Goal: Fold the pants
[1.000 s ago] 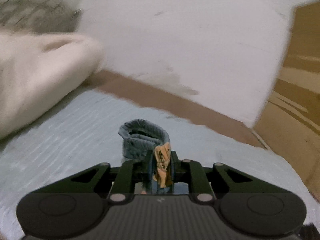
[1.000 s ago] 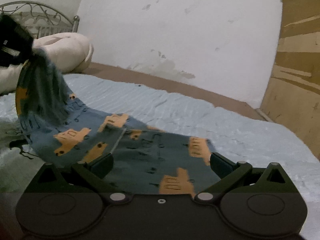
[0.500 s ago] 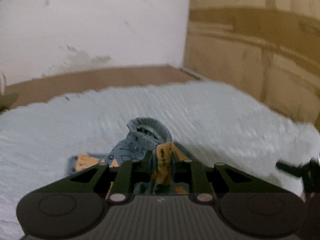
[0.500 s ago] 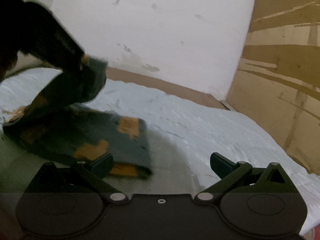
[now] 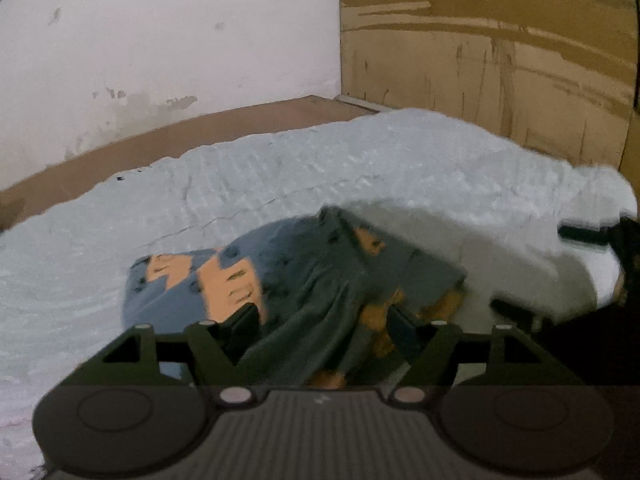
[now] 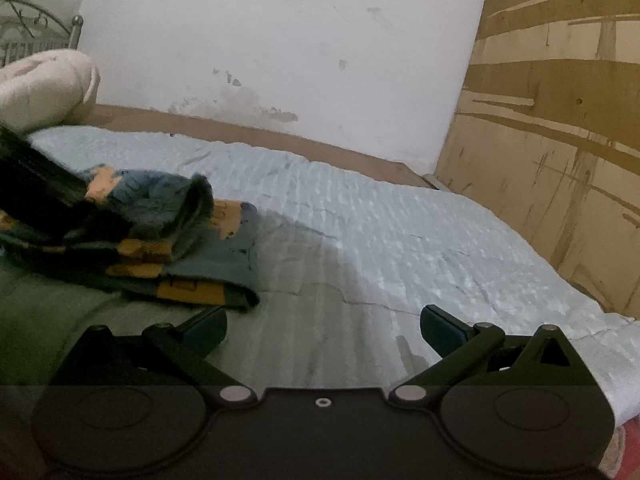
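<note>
Blue pants (image 6: 192, 248) printed with orange vehicles lie doubled over in layers on the pale blue bedspread (image 6: 400, 232), the fold apparently made but not yet flattened. The left gripper (image 5: 320, 320) sits spread around loose cloth, gripping nothing; the right gripper (image 6: 323, 326) hangs wide apart, empty, beside the pile.

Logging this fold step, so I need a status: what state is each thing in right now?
Blue pants with orange print: folded over in layers, lying on the bed.
Left gripper: fingers apart, cloth draped between them.
Right gripper: open, holding nothing.
Light blue textured bedcover: spread, slightly wrinkled.
</note>
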`<action>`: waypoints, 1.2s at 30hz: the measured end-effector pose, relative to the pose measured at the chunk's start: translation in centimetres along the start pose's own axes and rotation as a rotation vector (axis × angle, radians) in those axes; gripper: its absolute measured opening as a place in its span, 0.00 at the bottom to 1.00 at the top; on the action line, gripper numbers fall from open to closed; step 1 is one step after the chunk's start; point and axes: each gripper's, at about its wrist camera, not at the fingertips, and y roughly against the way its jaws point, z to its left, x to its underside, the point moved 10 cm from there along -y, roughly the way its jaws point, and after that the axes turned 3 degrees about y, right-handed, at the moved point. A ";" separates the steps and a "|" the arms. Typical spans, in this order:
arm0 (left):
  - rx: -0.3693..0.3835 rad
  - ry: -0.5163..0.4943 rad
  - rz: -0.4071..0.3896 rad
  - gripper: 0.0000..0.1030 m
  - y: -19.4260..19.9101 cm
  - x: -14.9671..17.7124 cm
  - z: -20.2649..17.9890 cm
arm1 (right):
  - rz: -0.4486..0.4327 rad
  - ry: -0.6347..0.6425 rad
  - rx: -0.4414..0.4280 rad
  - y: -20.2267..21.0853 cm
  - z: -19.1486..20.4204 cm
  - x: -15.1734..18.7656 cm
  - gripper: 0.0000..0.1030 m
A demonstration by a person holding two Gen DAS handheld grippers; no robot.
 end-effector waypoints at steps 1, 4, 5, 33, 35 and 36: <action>-0.014 -0.019 0.001 0.73 0.3 0.2 0.2 | -0.009 -0.010 -0.019 0.0 0.0 -0.3 0.99; -0.046 -0.070 0.006 0.72 0.7 1.2 0.4 | -0.031 -0.058 -0.103 -0.3 0.1 -1.6 0.99; -0.050 -0.087 0.010 0.70 0.7 1.5 0.3 | -0.034 -0.072 -0.141 -0.5 0.3 -2.1 0.99; 0.050 -0.065 -0.013 0.06 2.6 -0.5 -1.2 | 0.048 -0.295 -0.504 -8.3 4.0 -9.3 0.08; 0.072 -0.075 -0.013 0.06 2.4 -0.5 -1.9 | 0.039 -0.291 -0.479 -7.6 3.1 -9.6 0.08; 0.077 -0.084 -0.007 0.06 2.1 -0.4 -2.2 | 0.037 -0.291 -0.468 -7.5 2.7 -9.6 0.08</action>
